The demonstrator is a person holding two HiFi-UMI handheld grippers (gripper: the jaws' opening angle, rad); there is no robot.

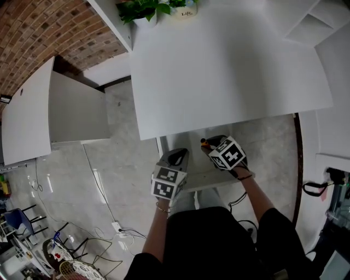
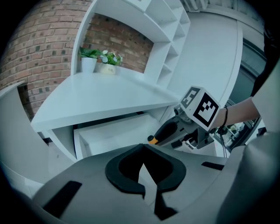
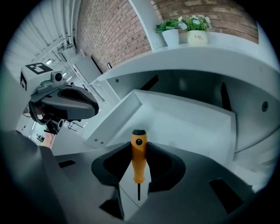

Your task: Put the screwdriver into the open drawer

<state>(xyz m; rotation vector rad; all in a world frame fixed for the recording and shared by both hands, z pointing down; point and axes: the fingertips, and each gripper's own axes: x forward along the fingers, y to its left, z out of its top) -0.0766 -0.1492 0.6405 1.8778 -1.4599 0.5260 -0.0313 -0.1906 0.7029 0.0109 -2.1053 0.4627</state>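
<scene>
An orange-handled screwdriver (image 3: 138, 155) stands upright between the pads of my right gripper (image 3: 139, 146), which is shut on the handle, shaft pointing back toward the camera. Beyond it lies the open white drawer (image 3: 183, 118), its inside bare. In the head view the right gripper (image 1: 210, 146) hovers over the drawer (image 1: 219, 178) under the desk edge, the screwdriver's orange end (image 1: 204, 143) poking out. My left gripper (image 1: 180, 155) hangs just to its left, shut with nothing in it. From the left gripper (image 2: 142, 148) the drawer (image 2: 118, 131) and screwdriver (image 2: 152, 140) show ahead.
A white desk (image 1: 229, 71) overhangs the drawer. Potted plants (image 1: 143, 10) stand at its far edge against the brick wall. A white cabinet (image 1: 71, 109) stands to the left, and cables (image 1: 104, 202) lie on the pale floor.
</scene>
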